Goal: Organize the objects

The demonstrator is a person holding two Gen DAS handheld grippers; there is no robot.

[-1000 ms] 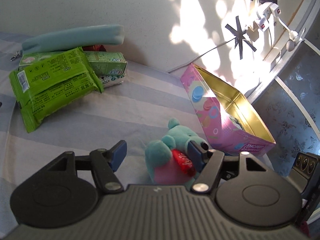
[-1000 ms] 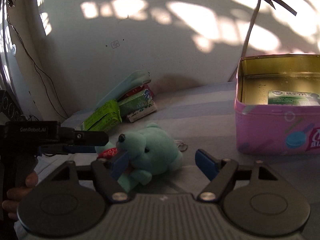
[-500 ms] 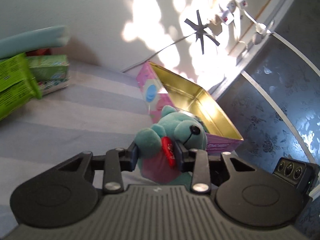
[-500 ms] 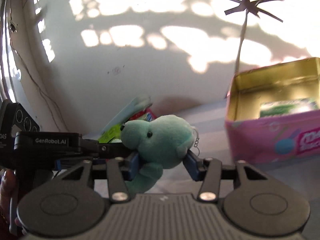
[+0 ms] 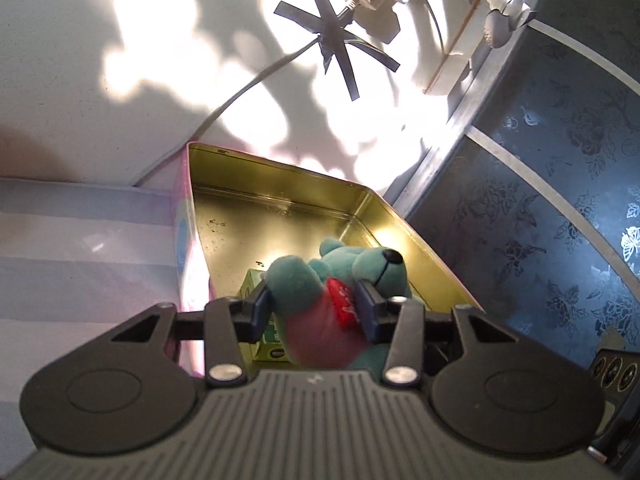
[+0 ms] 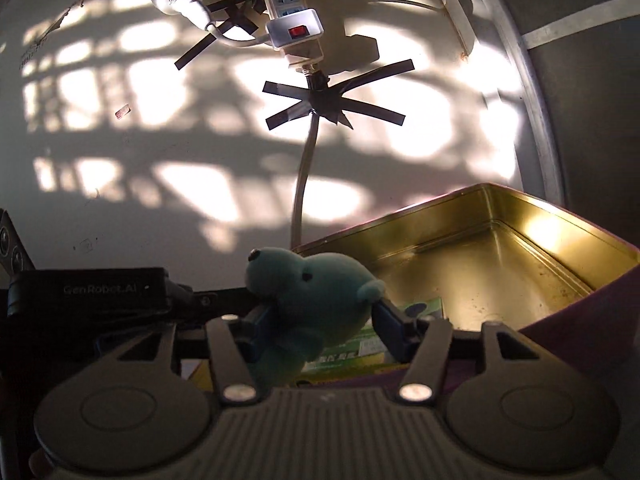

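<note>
A: Where is the teal plush toy (image 5: 320,280) relative to the pink tin (image 5: 182,240)?

B: It hangs above the tin's open top, over the near end, with the gold inside of the tin stretching away behind it. Below the toy, on the tin's floor, lies a green packet (image 6: 360,344).

A: And the left gripper (image 5: 314,308)?

B: Its blue pads sit on either side of the toy's pink belly, beside the red tag, and they look to be pressing on it, though its jaws are opening at this moment.

A: The right gripper (image 6: 320,326)?

B: It comes at the toy from the other side, over the tin's near wall. Its pads flank the head and body; the left pad seems to touch, but the shade there is deep, so a firm grip cannot be told for sure. Its jaws are opening too.

A: Anything behind the tin?

B: A white wall with a power strip (image 6: 294,20) and a cable held by crossed black tape (image 6: 332,102)
</note>
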